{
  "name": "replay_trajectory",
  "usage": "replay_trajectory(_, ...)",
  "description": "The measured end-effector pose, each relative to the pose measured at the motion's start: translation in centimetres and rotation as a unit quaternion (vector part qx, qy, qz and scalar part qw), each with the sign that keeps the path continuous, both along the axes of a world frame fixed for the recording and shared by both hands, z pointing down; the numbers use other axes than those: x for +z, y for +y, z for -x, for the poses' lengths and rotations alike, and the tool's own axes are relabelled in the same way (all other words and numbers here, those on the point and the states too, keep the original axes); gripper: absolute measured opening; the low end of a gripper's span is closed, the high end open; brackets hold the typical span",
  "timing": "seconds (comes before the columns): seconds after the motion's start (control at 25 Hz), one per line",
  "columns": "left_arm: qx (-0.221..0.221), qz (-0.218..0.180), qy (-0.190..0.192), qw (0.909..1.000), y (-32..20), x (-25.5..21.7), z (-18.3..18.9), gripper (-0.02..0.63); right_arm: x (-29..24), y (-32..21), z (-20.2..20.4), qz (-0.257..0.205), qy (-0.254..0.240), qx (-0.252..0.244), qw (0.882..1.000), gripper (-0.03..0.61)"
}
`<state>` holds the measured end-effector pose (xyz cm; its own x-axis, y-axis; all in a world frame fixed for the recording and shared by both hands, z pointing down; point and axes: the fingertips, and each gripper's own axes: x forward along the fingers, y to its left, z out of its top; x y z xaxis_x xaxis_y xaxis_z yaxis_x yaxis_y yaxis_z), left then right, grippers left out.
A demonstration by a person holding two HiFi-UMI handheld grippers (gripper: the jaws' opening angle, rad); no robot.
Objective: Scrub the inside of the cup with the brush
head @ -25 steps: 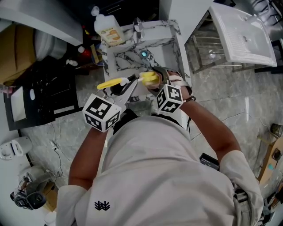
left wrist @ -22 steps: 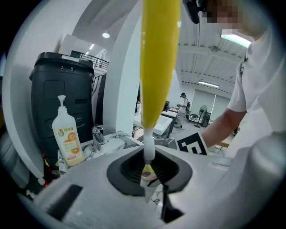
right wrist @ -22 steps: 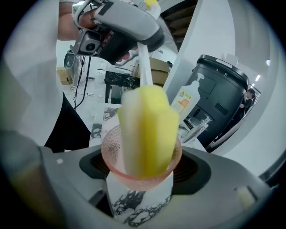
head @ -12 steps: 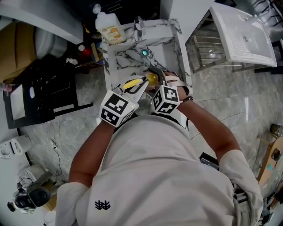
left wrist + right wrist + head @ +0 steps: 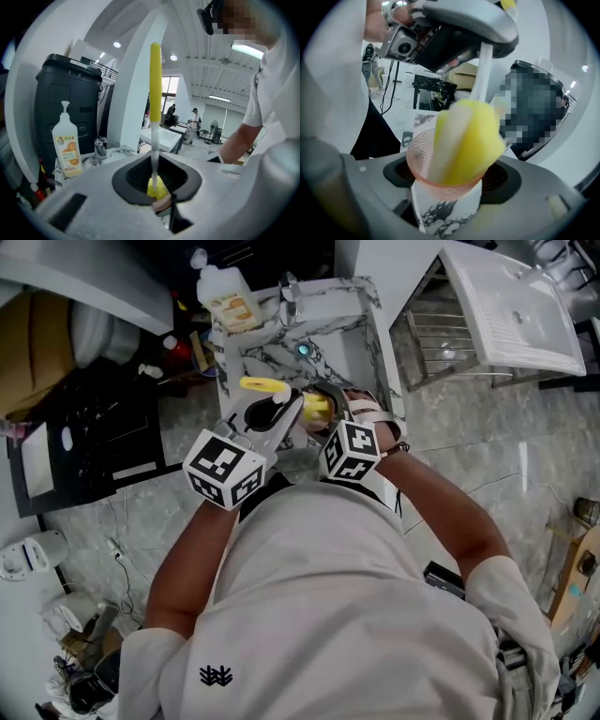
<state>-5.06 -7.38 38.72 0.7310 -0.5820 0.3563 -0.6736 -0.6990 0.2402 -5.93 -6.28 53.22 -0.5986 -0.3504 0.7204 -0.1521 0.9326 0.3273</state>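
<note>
A pink see-through cup point(image 5: 443, 180) sits between the jaws of my right gripper point(image 5: 447, 190), which is shut on it. The brush's yellow sponge head point(image 5: 468, 145) is pushed into the cup's mouth and fills it. My left gripper point(image 5: 156, 180) is shut on the brush's thin clear stem point(image 5: 153, 150), and the yellow handle point(image 5: 155, 79) points away from it. In the head view both grippers meet over the marble sink point(image 5: 361, 338): the left gripper point(image 5: 281, 416) comes in from the left, the right gripper point(image 5: 326, 418) is beside it, and the sponge head point(image 5: 319, 407) lies between them.
A faucet point(image 5: 292, 292) and an orange-labelled soap bottle point(image 5: 230, 298) stand at the sink's far side. A wire rack point(image 5: 450, 343) and a white basin point(image 5: 520, 306) are to the right. A black bin point(image 5: 65, 103) stands to the left.
The left gripper pushed the brush in toward the cup, then drew back left. The yellow handle end swung toward the sink's far side. The right gripper and cup stayed put.
</note>
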Motion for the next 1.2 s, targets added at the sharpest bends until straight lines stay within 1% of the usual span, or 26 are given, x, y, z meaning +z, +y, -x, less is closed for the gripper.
replay_trajectory(0.08, -0.006, -0.004, 0.013, 0.9999, -0.1, -1.0, 0.4, 0.034, 0.1, 0.0, -0.2, 0.002, 0.001, 0.001, 1.0, 0.399)
replay_trajectory(0.12, -0.007, -0.007, 0.014, 0.9999, 0.0, -1.4, 0.6, 0.034, 0.1, 0.0, -0.4, 0.003, 0.001, 0.002, 1.0, 0.399)
replay_trajectory(0.28, -0.009, -0.016, 0.004, 0.9998, 0.3, -2.1, 1.3, 0.034, 0.0, -0.3, -0.9, 0.012, -0.008, 0.013, 1.0, 0.399)
replay_trajectory(0.4, -0.006, -0.009, -0.001, 0.9999, 0.7, -1.2, 1.2, 0.034, -0.3, -0.6, -0.9, 0.018, -0.019, 0.018, 0.999, 0.399)
replay_trajectory(0.64, -0.003, 0.0, -0.007, 1.0, 0.7, 1.8, -0.1, 0.034, -1.3, -0.7, 0.0, 0.013, -0.036, 0.019, 0.999, 0.399)
replay_trajectory(0.8, 0.002, 0.024, -0.021, 0.9995, 0.5, 3.6, -0.4, 0.035, -1.3, -0.9, 0.2, 0.001, -0.032, 0.014, 0.999, 0.399)
replay_trajectory(1.0, 0.021, 0.062, -0.038, 0.9971, 1.1, 5.2, -0.1, 0.034, -0.7, -1.7, -0.7, -0.006, -0.019, 0.022, 1.0, 0.399)
replay_trajectory(1.2, 0.029, 0.083, -0.051, 0.9948, 1.7, 5.8, 0.2, 0.032, -0.6, -2.1, -1.2, -0.015, -0.009, 0.016, 1.0, 0.399)
